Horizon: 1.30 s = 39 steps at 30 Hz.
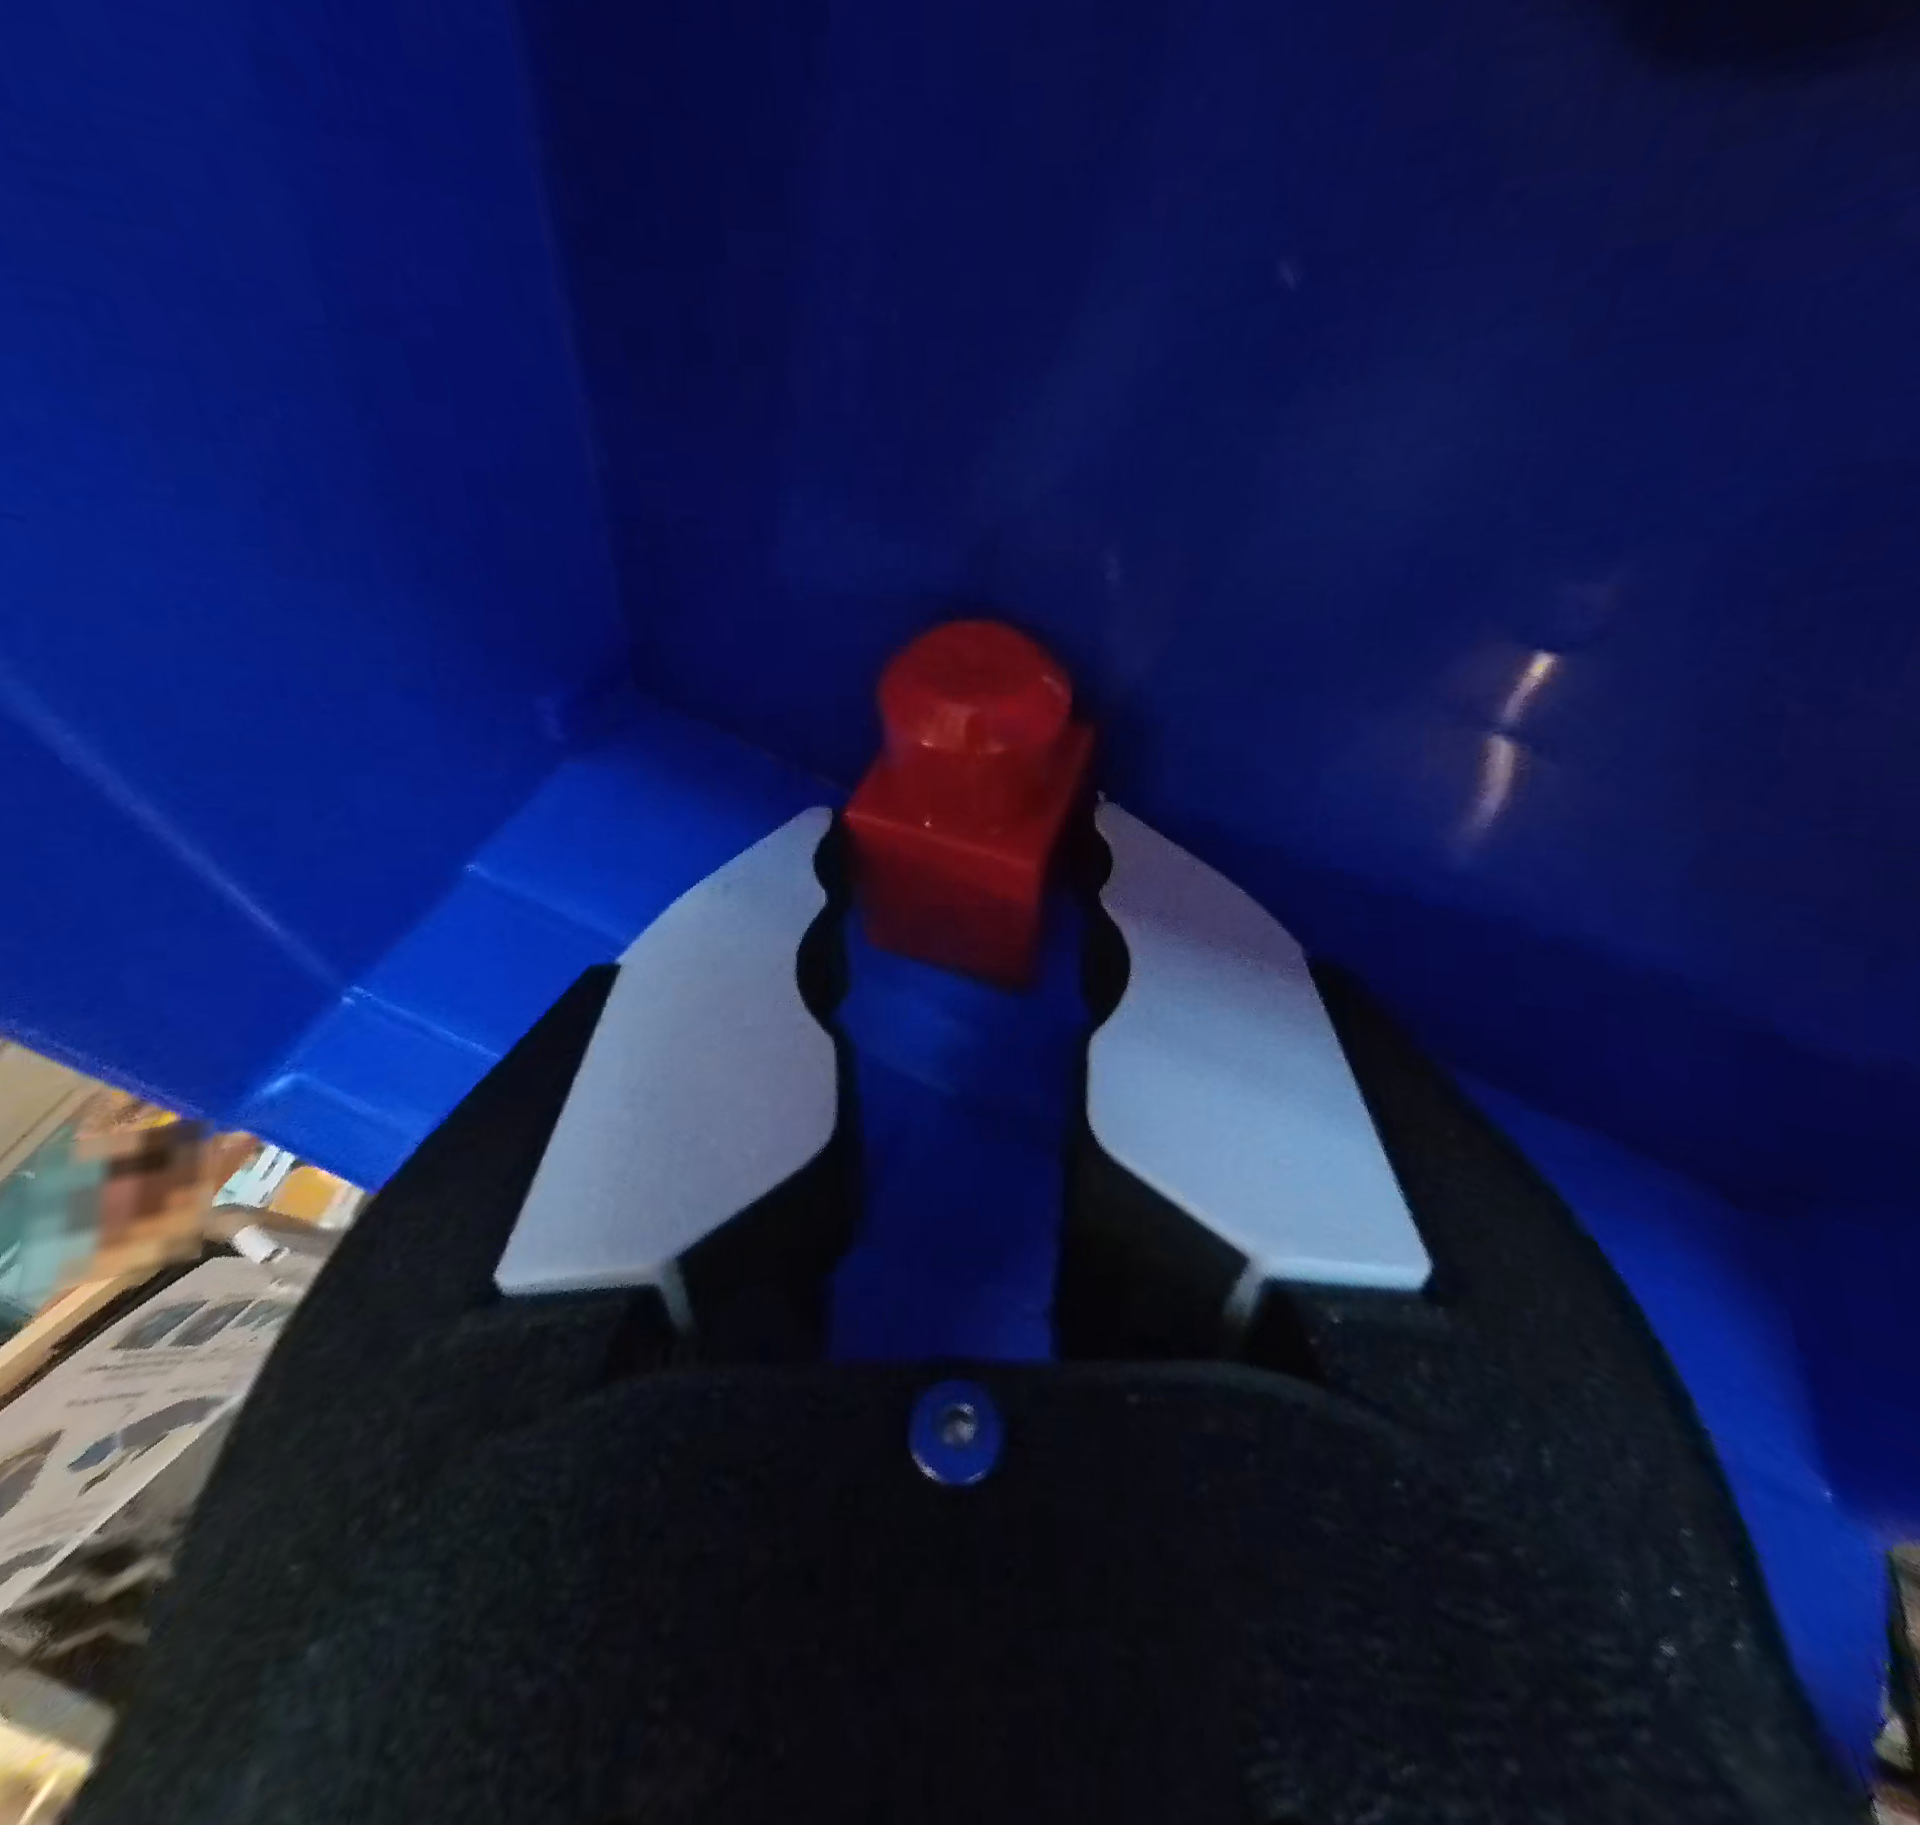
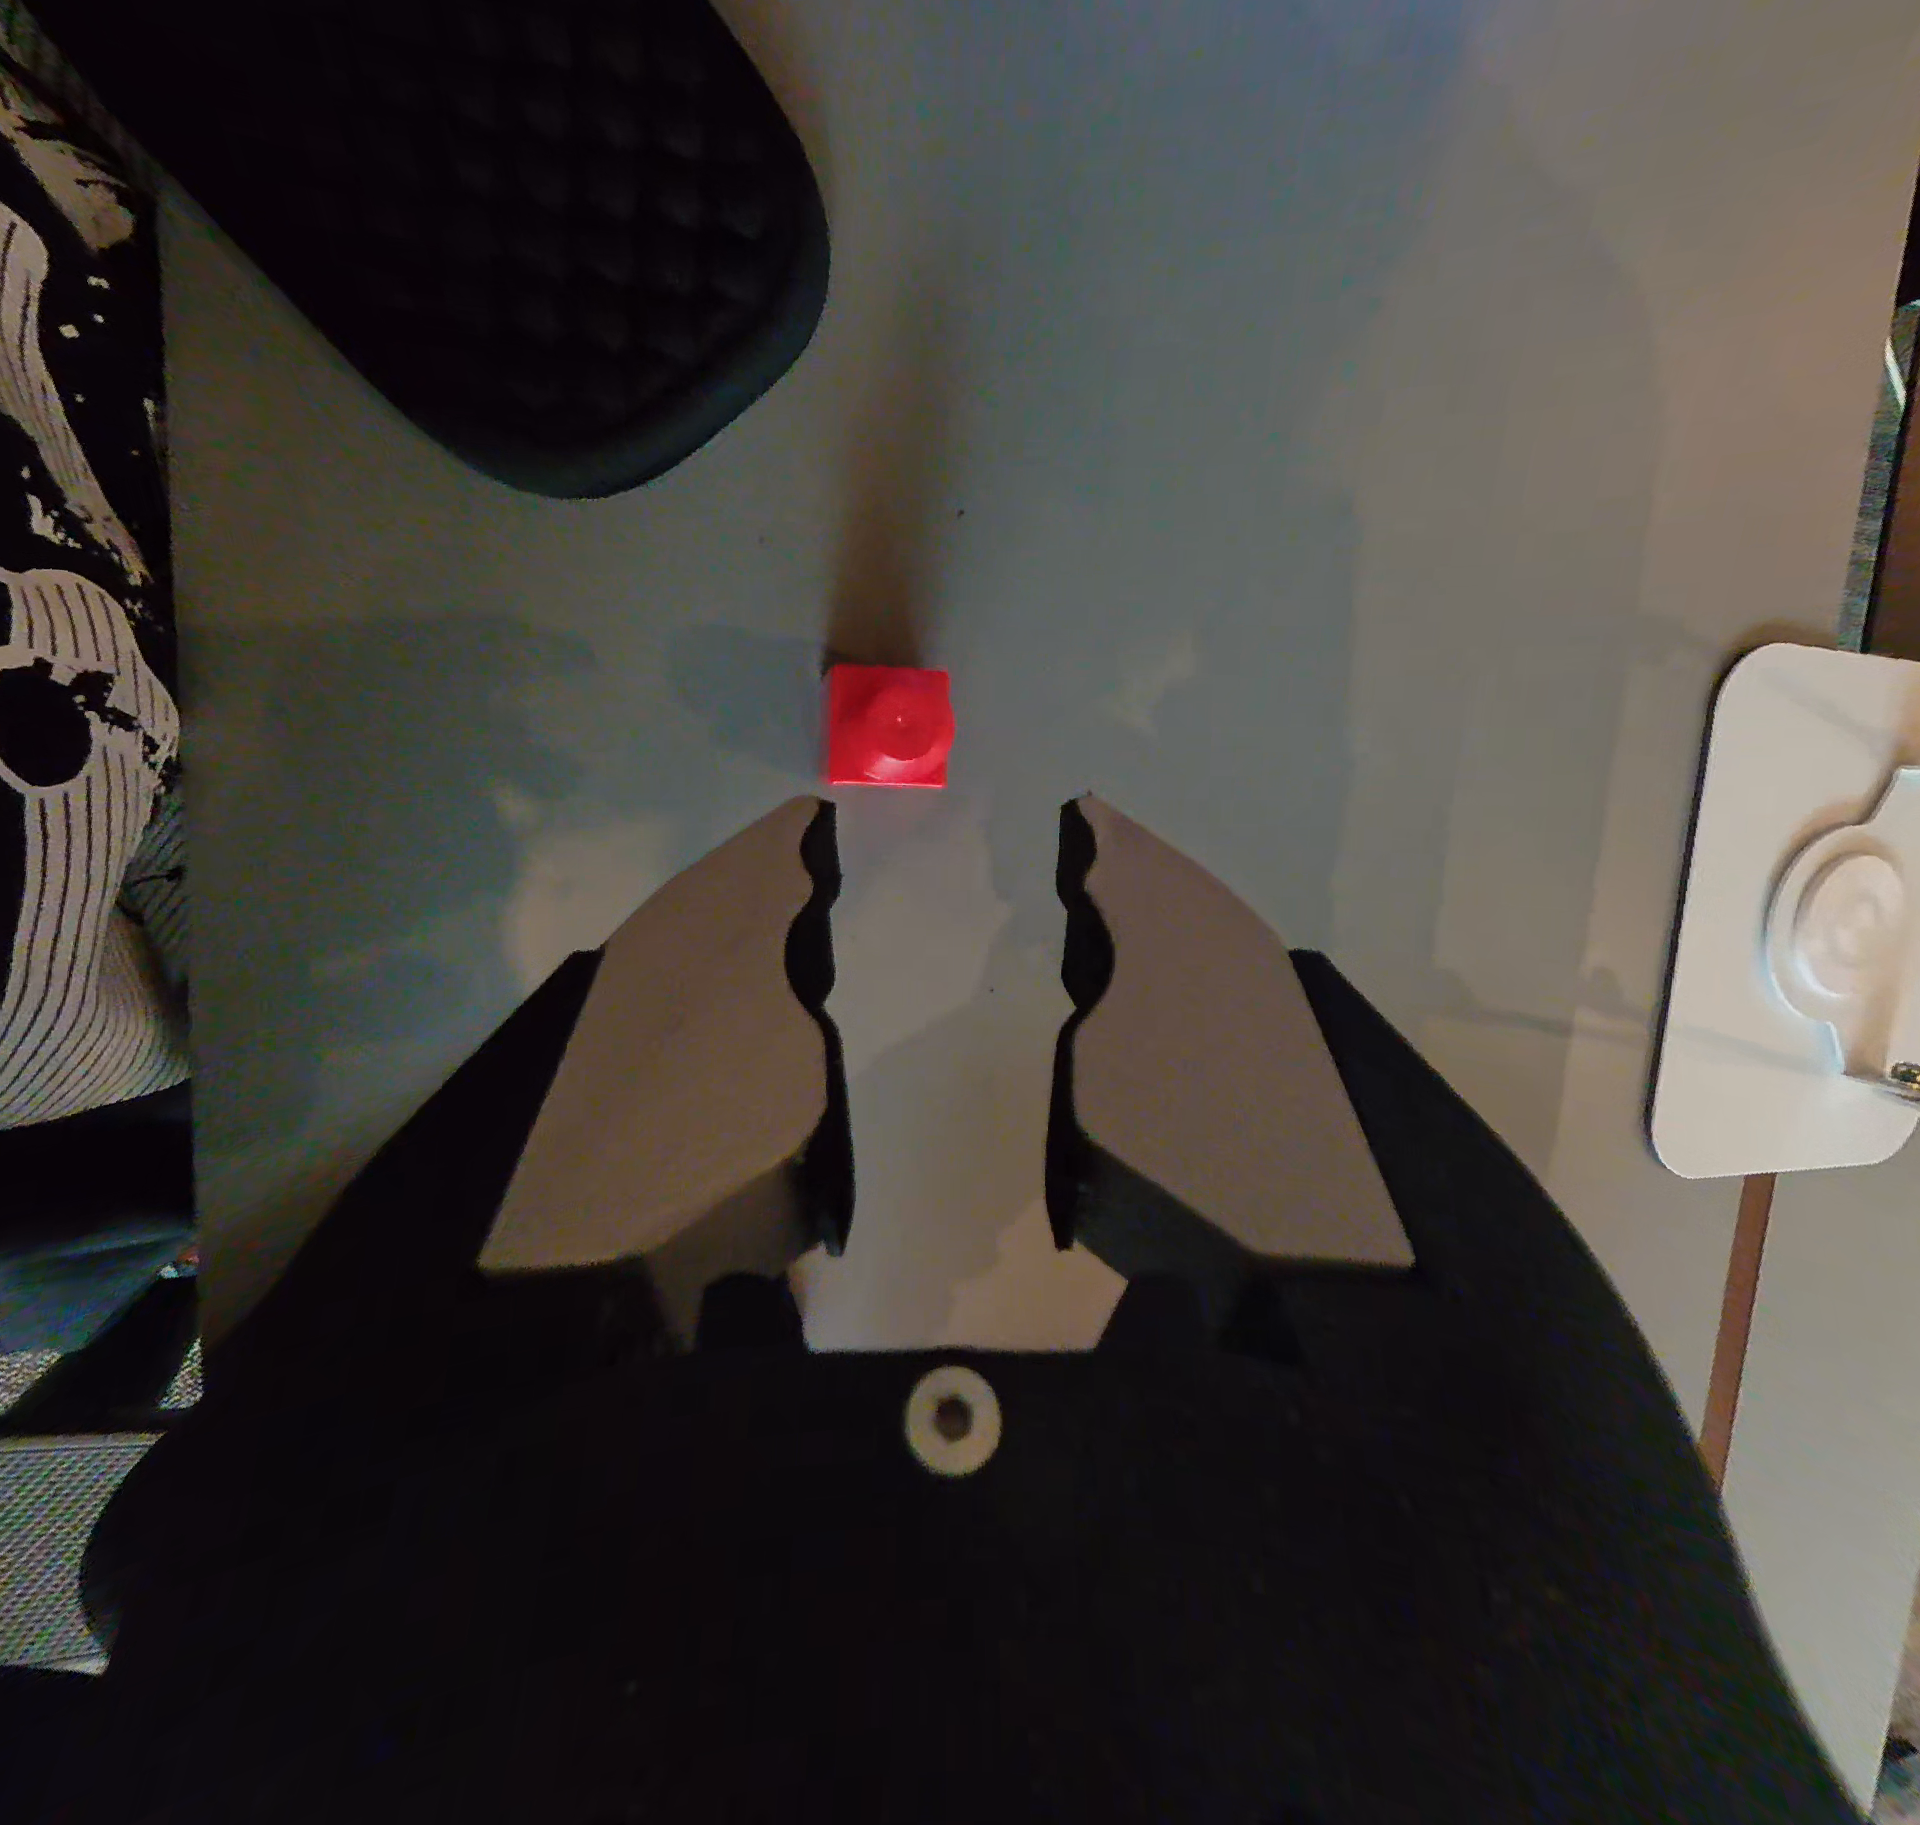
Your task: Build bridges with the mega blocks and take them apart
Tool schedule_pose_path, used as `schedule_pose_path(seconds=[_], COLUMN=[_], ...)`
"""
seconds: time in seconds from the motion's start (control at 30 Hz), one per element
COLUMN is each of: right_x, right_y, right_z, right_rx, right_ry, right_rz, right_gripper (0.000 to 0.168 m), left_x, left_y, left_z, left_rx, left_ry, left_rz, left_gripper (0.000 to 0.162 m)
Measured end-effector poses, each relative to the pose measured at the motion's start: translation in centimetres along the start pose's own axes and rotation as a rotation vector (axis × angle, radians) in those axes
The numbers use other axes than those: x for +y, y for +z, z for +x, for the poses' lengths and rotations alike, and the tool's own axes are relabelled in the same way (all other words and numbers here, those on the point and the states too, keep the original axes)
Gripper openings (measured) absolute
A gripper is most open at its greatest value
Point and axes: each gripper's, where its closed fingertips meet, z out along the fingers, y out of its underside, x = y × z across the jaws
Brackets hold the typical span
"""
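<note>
In the left wrist view, my left gripper is shut on a small red one-stud block, held by its sides with the stud pointing away. It is close against the corner of a blue bin. In the right wrist view, my right gripper is open and empty, looking down on a grey table. A second red one-stud block stands stud up on the table, just beyond my left fingertip and apart from it.
A black textured pad lies on the table at the upper left. A white plastic plate with a hook sits at the table's right edge. Black-and-white patterned cloth is at the left. Boxes show beyond the bin's rim. The left gripper's tips are roughly 55 cm from the right gripper's.
</note>
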Motion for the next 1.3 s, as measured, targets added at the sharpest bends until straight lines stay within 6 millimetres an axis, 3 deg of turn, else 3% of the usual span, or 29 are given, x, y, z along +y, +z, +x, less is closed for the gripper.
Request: schedule_pose_path(seconds=[0.1, 0.2, 0.37, 0.5, 0.67, 0.8, 1.03, 1.13, 1.3], right_x=[0.0, -0.4, -1.8, -3.6, -6.5, -8.9, -11.5, -11.4, -10.2], right_y=[0.0, 0.0, -0.2, -0.9, -2.3, -3.2, -3.2, -2.2, -1.0], right_z=[0.0, 0.2, 0.9, 1.8, 3.2, 3.9, 3.0, 1.8, 0.6], right_rx=[0.000, -0.005, -0.004, 0.020, 0.062, 0.077, 0.077, 0.051, 0.039], right_ry=[0.005, 0.018, 0.035, 0.029, 0.002, -0.016, -0.072, -0.108, -0.148], right_rz=[0.012, 0.044, 0.115, 0.169, 0.237, 0.298, 0.357, 0.325, 0.251], right_gripper=[0.041, 0.040, 0.040, 0.040, 0.043, 0.044, 0.045, 0.045, 0.044], left_x=[-0.7, -1.9, -5.4, -7.9, -12.3, -16.3, -22.3, -24.1, -25.7], left_y=[-1.0, -3.7, -11.1, -16.9, -24.1, -28.6, -31.2, -31.8, -32.0], left_z=[0.3, 0.1, 0.9, 2.3, 5.8, 9.9, 17.2, 19.4, 21.5], left_rx=[-0.002, -0.060, -0.146, -0.202, -0.179, -0.118, -0.045, 0.000, 0.031], left_ry=[-0.061, -0.146, -0.239, -0.261, -0.262, -0.215, -0.101, -0.081, -0.057], left_rz=[0.098, 0.271, 0.630, 0.822, 1.059, 1.208, 1.268, 1.289, 1.299], left_gripper=[0.041, 0.040, 0.040, 0.040, 0.040, 0.039, 0.040, 0.040, 0.040])
